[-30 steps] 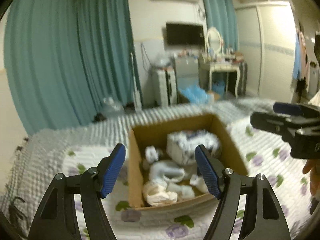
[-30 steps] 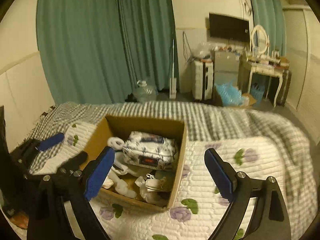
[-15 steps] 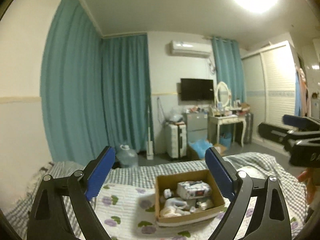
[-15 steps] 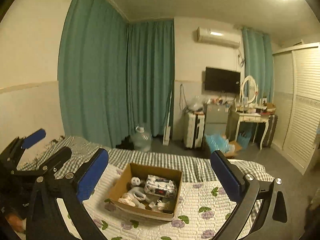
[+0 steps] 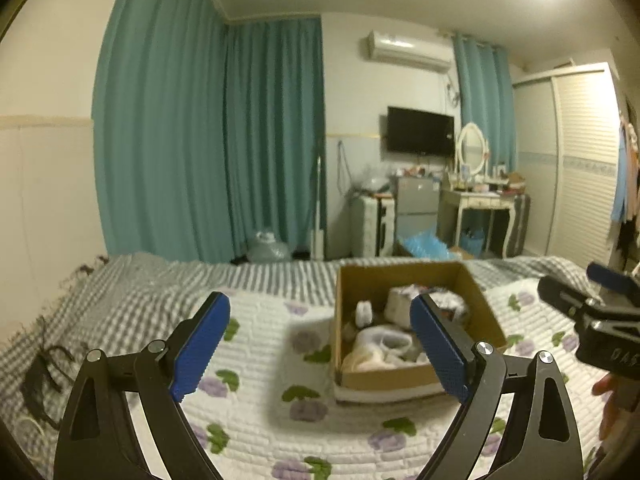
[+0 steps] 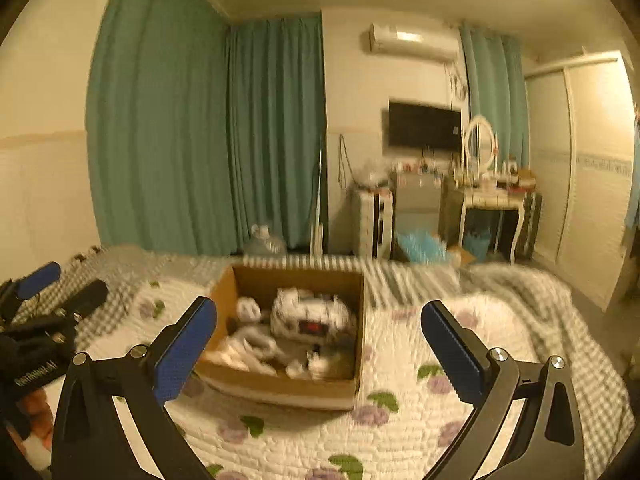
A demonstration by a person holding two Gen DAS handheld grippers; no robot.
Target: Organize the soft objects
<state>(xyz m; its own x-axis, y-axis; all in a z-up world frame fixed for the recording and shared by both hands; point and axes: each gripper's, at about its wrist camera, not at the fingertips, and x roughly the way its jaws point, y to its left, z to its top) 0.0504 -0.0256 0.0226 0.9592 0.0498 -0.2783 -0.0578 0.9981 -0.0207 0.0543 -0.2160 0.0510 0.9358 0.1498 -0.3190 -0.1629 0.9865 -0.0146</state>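
Both grippers are up in the air over the bed, nothing in either. Left gripper has its jaws spread wide, blue pads apart with bare quilt between them; the right-hand pad overlaps the cardboard box in the left wrist view, but it's not touching it. Right gripper is also spread wide and empty, and the box sits between its two pads in its own camera, further off on the bed. Box is open-topped and rests on the white quilt with purple flowers, with the grey checked blanket beyond and to the sides. Soft objects are inside the box: a white patterned pack toward the back, a heap of white cloth items in front of it and to the left, plus a small white roll near the back-left wall. Right wrist view is motion-blurred, so finer detail of the contents can't be made out. The other gripper shows at the edge of each view. Teal curtains and a wall TV are behind.
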